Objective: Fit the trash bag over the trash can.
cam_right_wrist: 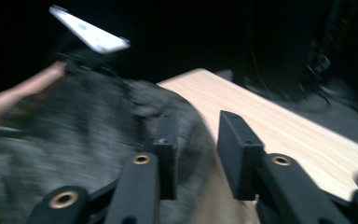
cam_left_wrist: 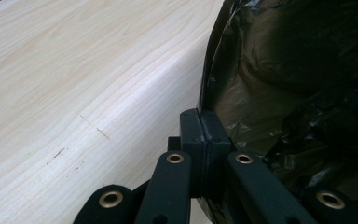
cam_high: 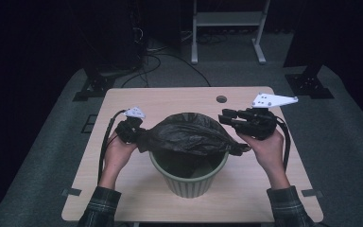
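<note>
A green ribbed bin (cam_high: 189, 182) stands in the middle of the wooden table (cam_high: 137, 99). A black plastic bag (cam_high: 189, 135) is draped loosely over its mouth. My left gripper (cam_high: 139, 136) is at the bag's left end, shut on its edge. In the left gripper view the jaws (cam_left_wrist: 200, 133) press together on the glossy bag (cam_left_wrist: 279, 84). My right gripper (cam_high: 226, 118) hovers over the bag's right side, pointing left and open. In the right gripper view its jaws (cam_right_wrist: 196, 140) stand apart with nothing between them, above the blurred bag (cam_right_wrist: 74, 130).
A round cable hole (cam_high: 221, 99) sits near the table's far edge. Bare wood (cam_left_wrist: 74, 93) lies to the left of the bin. Behind the table are a white desk frame (cam_high: 227, 28), floor cables (cam_high: 156, 56) and black stands (cam_high: 94, 85).
</note>
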